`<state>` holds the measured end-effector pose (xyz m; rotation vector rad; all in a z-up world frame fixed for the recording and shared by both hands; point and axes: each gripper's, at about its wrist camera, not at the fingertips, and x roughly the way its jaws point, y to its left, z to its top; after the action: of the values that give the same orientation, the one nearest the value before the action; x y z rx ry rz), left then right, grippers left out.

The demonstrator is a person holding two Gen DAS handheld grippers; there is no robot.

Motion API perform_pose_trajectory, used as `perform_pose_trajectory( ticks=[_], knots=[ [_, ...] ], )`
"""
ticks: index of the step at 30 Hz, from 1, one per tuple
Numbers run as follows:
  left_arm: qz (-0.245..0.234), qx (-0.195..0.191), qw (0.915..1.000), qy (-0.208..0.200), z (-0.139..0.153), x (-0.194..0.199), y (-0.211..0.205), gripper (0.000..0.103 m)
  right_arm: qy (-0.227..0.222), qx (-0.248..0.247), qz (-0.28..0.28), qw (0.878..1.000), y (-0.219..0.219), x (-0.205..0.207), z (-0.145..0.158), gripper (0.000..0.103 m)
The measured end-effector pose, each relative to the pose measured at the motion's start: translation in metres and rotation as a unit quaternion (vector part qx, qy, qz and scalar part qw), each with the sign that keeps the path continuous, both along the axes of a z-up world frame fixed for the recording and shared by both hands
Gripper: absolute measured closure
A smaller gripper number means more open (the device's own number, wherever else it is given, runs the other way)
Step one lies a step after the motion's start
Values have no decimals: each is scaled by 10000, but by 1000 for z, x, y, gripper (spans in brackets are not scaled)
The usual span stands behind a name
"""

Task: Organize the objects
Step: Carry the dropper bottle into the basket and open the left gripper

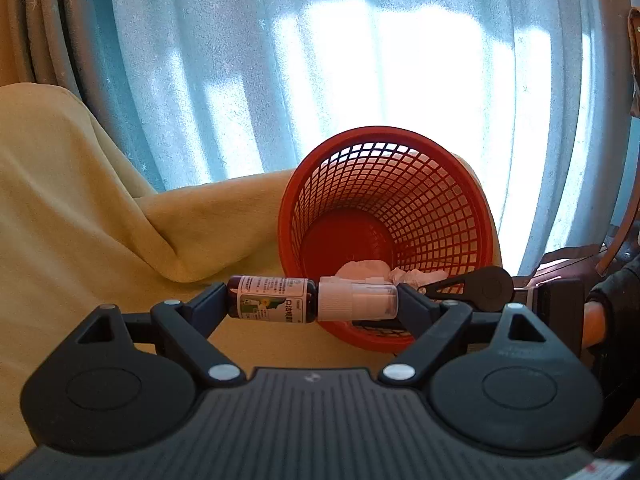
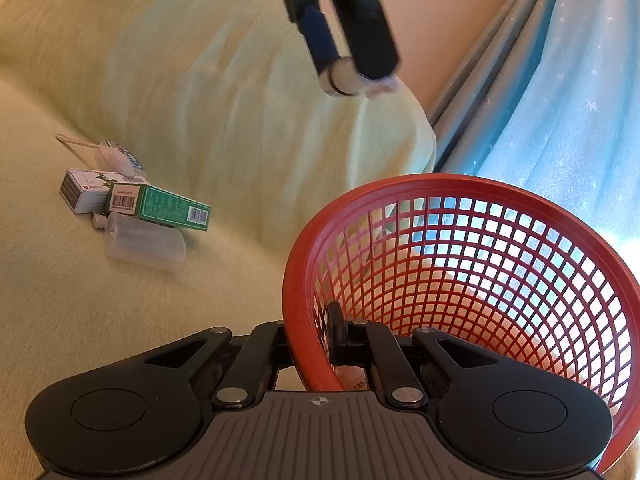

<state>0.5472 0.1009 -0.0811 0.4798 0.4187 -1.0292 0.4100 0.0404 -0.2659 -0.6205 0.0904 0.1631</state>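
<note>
My left gripper (image 1: 312,300) is shut end to end on a small brown spray bottle (image 1: 272,298) with a white label and a clear cap, lying crosswise between the fingers. It hangs just in front of the mouth of a red mesh basket (image 1: 432,208), which is tilted toward me with crumpled white tissue (image 1: 362,270) inside. My right gripper (image 2: 336,336) is shut on the basket's near rim (image 2: 304,360), holding it tipped. In the right wrist view the left gripper (image 2: 348,40) and the bottle's end (image 2: 344,78) hover above, left of the basket.
On the yellow-covered cushion lie a green box (image 2: 160,206), a white box (image 2: 80,190), a translucent case (image 2: 144,246) and a white spoon-like piece (image 2: 108,154). A blue curtain (image 1: 320,60) hangs behind the basket. A sleeved hand (image 1: 604,312) is at the right.
</note>
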Motion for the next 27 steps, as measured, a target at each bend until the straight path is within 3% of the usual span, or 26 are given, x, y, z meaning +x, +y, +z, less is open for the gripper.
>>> perform_pose_trajectory(
  ticks=[10, 27],
  knots=[
    [-222, -82, 9997, -27, 4, 3, -43, 17, 16, 49, -12, 10000, -1, 0, 1, 101],
    [-390, -289, 9979, 422, -10, 24, -104, 16, 64, 168, -47, 9998, -1, 0, 6, 101]
  ],
)
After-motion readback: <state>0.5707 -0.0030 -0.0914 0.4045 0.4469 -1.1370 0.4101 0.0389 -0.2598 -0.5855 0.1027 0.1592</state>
